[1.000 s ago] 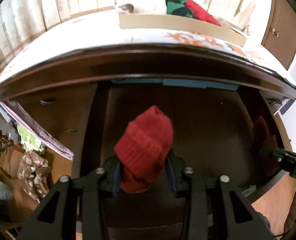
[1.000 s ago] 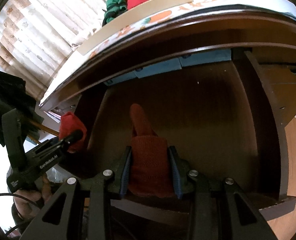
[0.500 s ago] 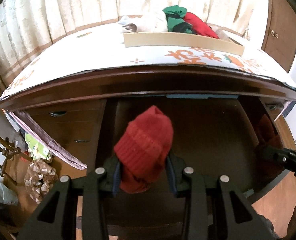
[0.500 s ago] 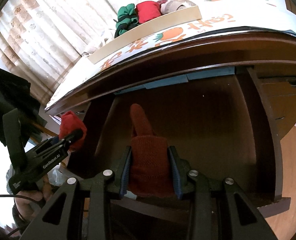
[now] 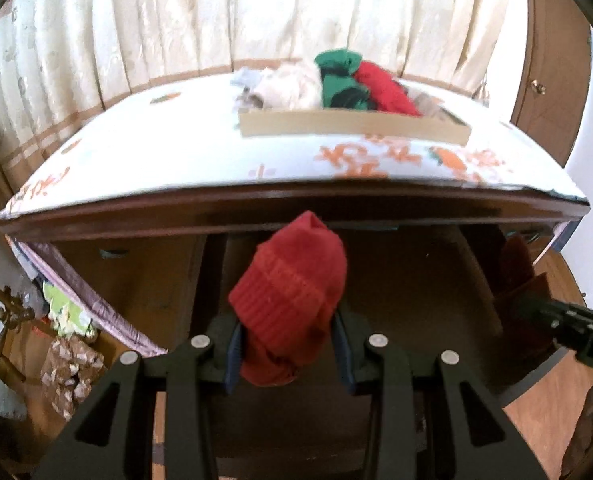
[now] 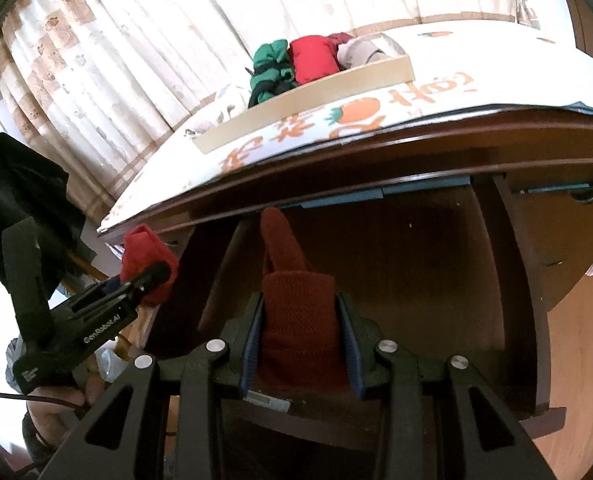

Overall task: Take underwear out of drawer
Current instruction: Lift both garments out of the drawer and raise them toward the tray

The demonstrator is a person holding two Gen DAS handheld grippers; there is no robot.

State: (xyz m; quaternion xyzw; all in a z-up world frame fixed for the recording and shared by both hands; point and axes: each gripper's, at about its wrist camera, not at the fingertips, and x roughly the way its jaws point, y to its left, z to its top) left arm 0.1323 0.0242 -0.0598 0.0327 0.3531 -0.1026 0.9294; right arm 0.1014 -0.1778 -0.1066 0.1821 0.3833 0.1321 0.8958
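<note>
My left gripper is shut on a bright red rolled garment, held above the open dark wooden drawer. My right gripper is shut on a darker rust-red knitted garment over the same drawer. In the right wrist view the left gripper shows at the left with its red roll. In the left wrist view the right gripper's body pokes in at the right edge, the rust-red piece just beyond it. The drawer floor looks bare.
On the dresser top, covered by a white cloth with orange print, stands a shallow cardboard tray holding green, red and pale rolled garments. Cream curtains hang behind. Cluttered bags lie left of the dresser. A person's hand holds the left gripper.
Both grippers have risen with their garments and tilted upward, so the dresser top, tray and curtains now fill more of both views. Neither grip has changed.
</note>
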